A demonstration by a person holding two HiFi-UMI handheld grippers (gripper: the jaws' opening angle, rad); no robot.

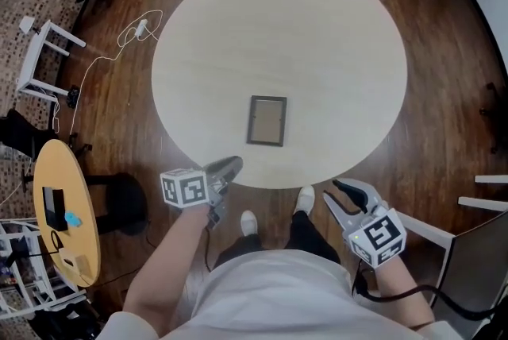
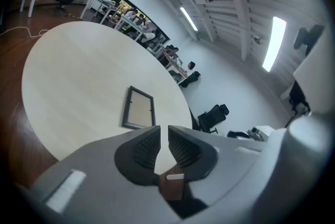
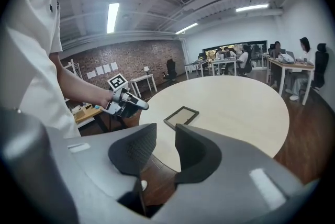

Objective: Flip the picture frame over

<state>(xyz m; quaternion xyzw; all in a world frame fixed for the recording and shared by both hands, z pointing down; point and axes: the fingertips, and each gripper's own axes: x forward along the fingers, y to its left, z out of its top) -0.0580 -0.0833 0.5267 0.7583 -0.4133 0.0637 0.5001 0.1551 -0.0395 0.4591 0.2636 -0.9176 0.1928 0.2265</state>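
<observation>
Well — dark-rimmed picture frame (image 1: 267, 121), flat

Round pale table (image 1: 317, 36) is seen ahead of both grippers, on dark wood floor (image 1: 444, 92). Yellow oval table (image 1: 71, 171), with small items on it, is placed left of left gripper (image 1: 225, 169). White cable (image 1: 131, 35) and white stand (image 1: 59, 32) are seen farther ahead-left.

A round pale table (image 1: 333, 21) stands on a dark wood floor (image 1: 448, 84), with a small yellow table (image 1: 75, 187) well apart on its left and a brick wall (image 3: 133, 58) under ceiling strip lights (image 3: 112, 16).
</observation>
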